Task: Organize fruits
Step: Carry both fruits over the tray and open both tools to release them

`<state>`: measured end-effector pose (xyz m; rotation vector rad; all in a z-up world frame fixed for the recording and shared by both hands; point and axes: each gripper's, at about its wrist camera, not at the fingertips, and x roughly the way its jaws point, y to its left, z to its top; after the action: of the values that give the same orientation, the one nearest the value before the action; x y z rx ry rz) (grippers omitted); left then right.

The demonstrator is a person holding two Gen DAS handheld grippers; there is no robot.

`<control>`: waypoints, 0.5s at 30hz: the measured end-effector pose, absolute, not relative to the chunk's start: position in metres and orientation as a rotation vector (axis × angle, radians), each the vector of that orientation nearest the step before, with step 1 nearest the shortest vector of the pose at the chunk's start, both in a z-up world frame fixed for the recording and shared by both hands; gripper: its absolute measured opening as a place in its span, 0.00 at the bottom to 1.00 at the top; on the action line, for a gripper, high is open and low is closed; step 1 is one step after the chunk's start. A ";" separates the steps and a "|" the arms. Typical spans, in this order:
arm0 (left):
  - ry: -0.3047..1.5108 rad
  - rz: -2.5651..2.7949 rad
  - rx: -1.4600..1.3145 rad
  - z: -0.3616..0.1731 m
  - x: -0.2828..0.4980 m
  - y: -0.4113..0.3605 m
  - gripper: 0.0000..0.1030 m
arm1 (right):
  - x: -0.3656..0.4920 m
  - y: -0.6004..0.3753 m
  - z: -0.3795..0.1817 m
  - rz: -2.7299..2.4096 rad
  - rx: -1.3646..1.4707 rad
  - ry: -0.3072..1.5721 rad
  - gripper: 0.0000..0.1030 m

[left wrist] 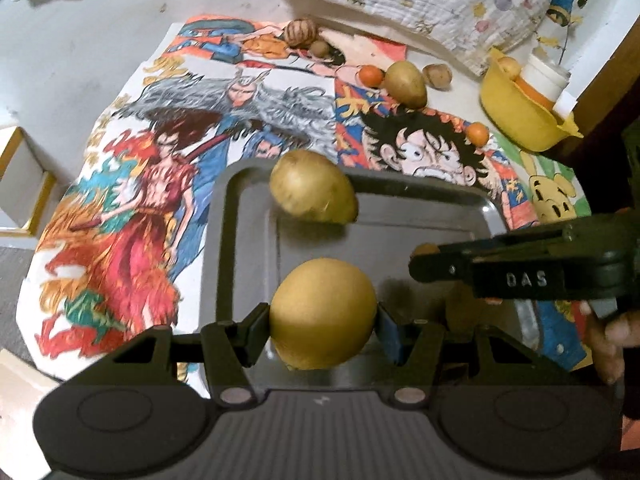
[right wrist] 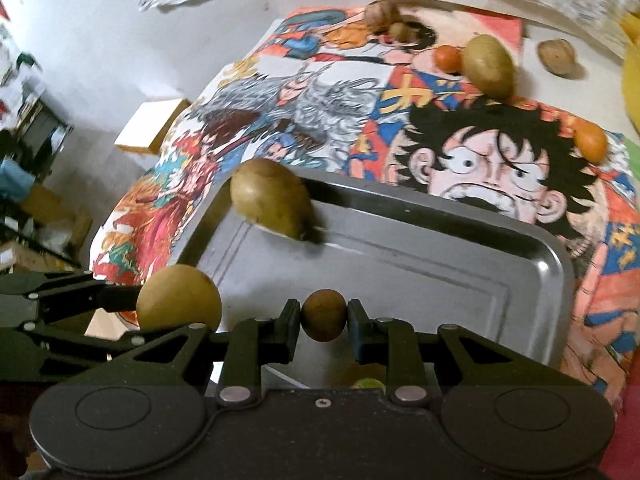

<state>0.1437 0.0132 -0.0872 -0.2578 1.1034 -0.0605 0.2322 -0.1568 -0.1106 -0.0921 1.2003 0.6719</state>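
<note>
holding over the metal tray (right wrist: 440, 280): left gripper (left wrist: 323, 326) clamped on a large yellow fruit (left wrist: 323, 314); right gripper (right wrist: 324, 322) clamped on a small brown fruit (right wrist: 324, 320); another yellow fruit (right wrist: 272, 198) on the tray's far rim.

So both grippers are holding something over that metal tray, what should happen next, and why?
Probably lower the left hand-held gripper and release its large yellow-brown fruit onto the metal tray. It hangs above bare tray floor, one similar fruit already rests by the far rim, and more wait on the printed cloth.
</note>
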 end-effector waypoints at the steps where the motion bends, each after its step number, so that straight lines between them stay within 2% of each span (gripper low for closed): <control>1: 1.106 -0.056 -0.256 -0.088 0.142 0.013 0.59 | 0.232 -0.155 -0.112 0.677 -0.100 1.202 0.27; 15: 1.133 -0.003 -0.232 -0.101 0.140 0.011 0.59 | 0.230 -0.146 -0.126 0.676 -0.179 1.208 0.27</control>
<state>0.1405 0.0111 -0.1007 -0.2319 1.1329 -0.0031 0.2298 -0.1464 -0.1261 -0.1792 1.2082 0.6764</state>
